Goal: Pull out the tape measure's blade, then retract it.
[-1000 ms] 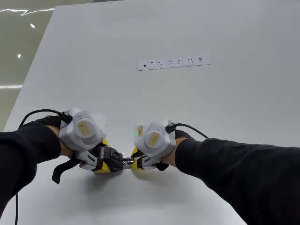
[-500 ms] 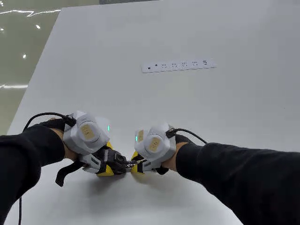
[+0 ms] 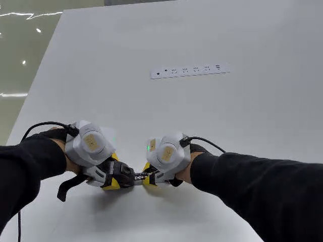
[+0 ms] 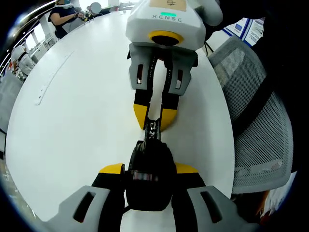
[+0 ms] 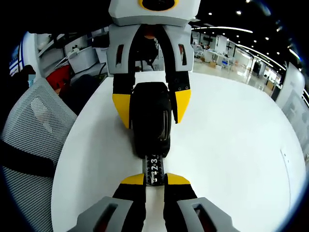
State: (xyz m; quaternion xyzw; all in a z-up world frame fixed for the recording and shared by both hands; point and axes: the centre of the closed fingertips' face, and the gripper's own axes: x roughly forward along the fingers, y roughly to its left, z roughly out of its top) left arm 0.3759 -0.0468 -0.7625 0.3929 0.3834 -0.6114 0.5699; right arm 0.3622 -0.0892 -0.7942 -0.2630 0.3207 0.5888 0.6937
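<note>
By the desk's [image 3: 212, 126] near edge, the fingers [image 4: 112, 169] of the left gripper [image 4: 148, 170] clamp the case [image 4: 149, 186] and those of the right gripper [image 5: 154, 181] pinch the blade [image 5: 154, 166], barely drawn out, so most of the pulling and all the retracting seem left.

Left gripper [image 3: 118, 174]: pointed right toward the other gripper, jaws clamped on either side of the tape measure [image 4: 148, 181].
Right gripper [image 3: 147, 176]: pointed left, jaws pinched together on the blade [image 5: 154, 170], its tips just apart from the left gripper's.
Left arm [image 3: 25, 164]: black-sleeved, stretched from the left edge of the head view, wrist bent inward.
Right arm [image 3: 252, 189]: black-sleeved, angled from the lower right corner.
Hands: gripped behind the gripper bodies, largely hidden.
</note>
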